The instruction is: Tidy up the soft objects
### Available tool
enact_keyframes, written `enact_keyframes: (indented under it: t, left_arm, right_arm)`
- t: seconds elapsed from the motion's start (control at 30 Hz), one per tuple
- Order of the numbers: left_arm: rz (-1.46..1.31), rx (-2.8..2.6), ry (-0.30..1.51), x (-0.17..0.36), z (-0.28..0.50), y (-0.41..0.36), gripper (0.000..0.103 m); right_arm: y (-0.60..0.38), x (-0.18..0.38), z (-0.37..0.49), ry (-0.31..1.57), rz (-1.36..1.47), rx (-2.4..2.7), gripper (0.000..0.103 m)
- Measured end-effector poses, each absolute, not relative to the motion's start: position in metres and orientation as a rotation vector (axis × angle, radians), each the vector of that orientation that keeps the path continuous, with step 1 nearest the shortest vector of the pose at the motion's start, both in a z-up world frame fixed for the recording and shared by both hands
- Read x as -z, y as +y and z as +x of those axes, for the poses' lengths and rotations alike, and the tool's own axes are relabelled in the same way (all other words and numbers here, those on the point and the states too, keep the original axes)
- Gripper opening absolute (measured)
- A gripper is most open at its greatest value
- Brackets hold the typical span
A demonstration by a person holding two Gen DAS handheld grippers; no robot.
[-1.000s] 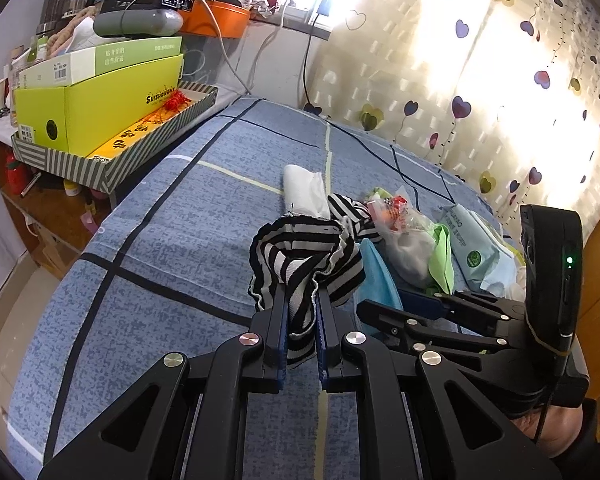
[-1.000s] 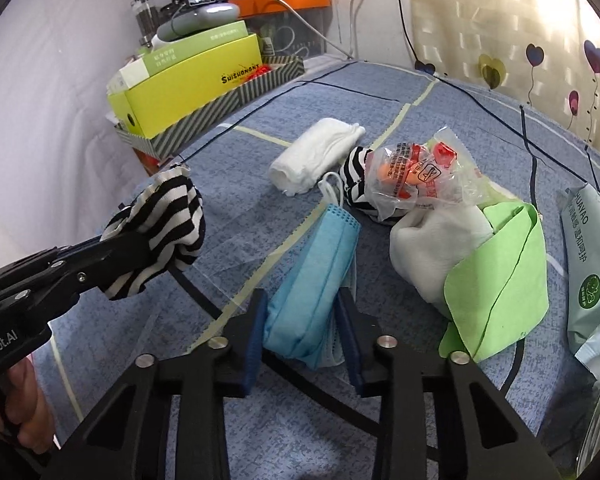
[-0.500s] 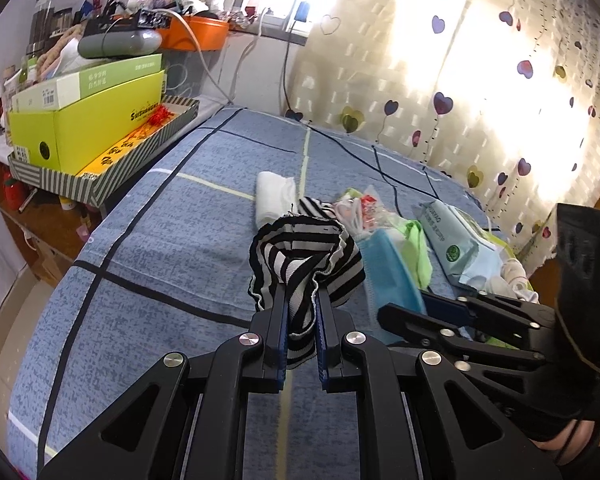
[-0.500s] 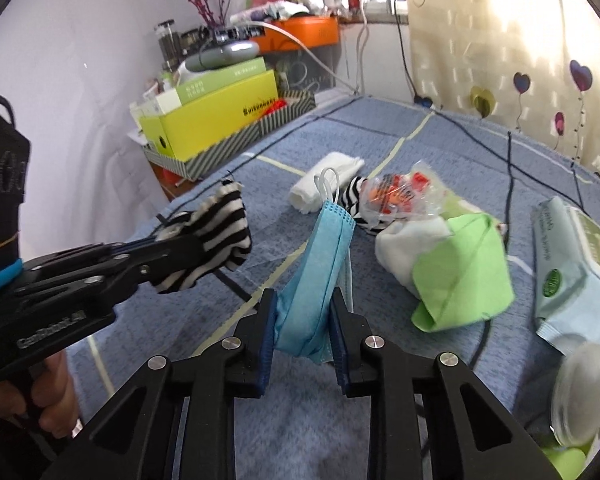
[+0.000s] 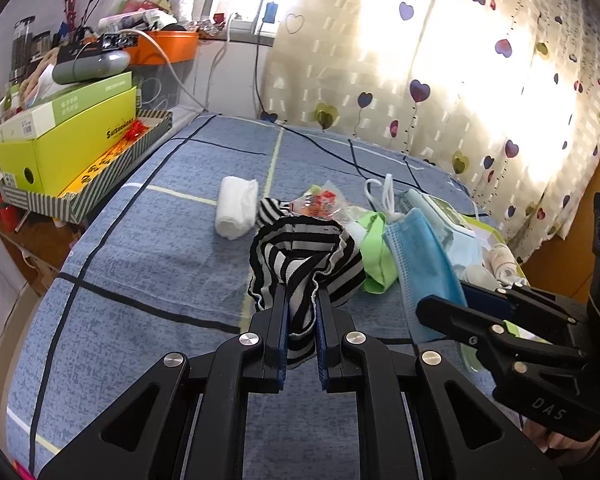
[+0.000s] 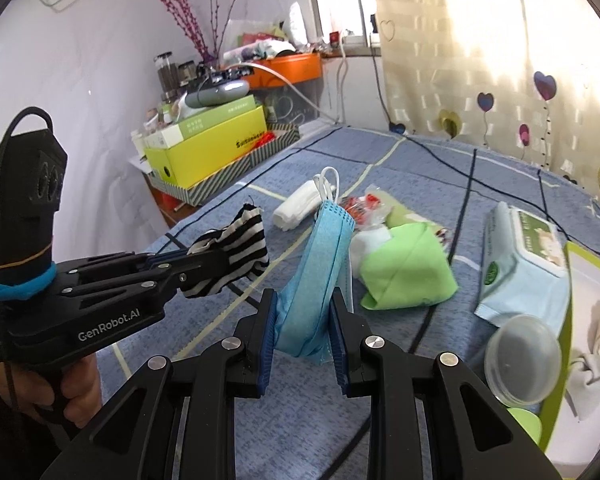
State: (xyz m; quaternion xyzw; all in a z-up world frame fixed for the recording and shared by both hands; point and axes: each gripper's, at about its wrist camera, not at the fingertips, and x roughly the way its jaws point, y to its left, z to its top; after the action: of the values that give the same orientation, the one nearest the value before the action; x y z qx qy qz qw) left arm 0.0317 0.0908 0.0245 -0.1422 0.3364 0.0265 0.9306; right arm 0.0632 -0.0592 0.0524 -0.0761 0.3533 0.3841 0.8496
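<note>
Two soft items are off the bed at once. In the left wrist view, the left gripper (image 5: 302, 316) at lower centre is clamped on a striped cloth (image 5: 306, 256), which bunches above the fingertips; the right gripper (image 5: 452, 300) enters from the right edge with a blue face mask (image 5: 420, 256). Beyond them, mid-frame on the blue bed (image 5: 160, 248), lie a white cloth roll (image 5: 236, 208) and a green cloth (image 5: 376, 248).

In the right wrist view, the right gripper (image 6: 304, 324) at lower centre is pinched on the mask, whose ear loops stick up. The striped cloth sits left of centre. A wipes pack (image 6: 528, 256) lies at right.

Carrying both well likely means keeping the grip firm, lifting the trailing fabric past the pile, and releasing only over the destination, which cannot be identified here.
</note>
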Motion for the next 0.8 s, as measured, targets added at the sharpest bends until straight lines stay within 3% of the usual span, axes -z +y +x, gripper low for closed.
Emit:
enact_keyframes:
  t: [0.8]
  left_arm:
    - [-0.215,-0.003,0.702,-0.036,0.045,0.043,0.012]
  right_arm:
    - [-0.125,-0.069,0.056,0.682,-0.078,-0.738,0.023]
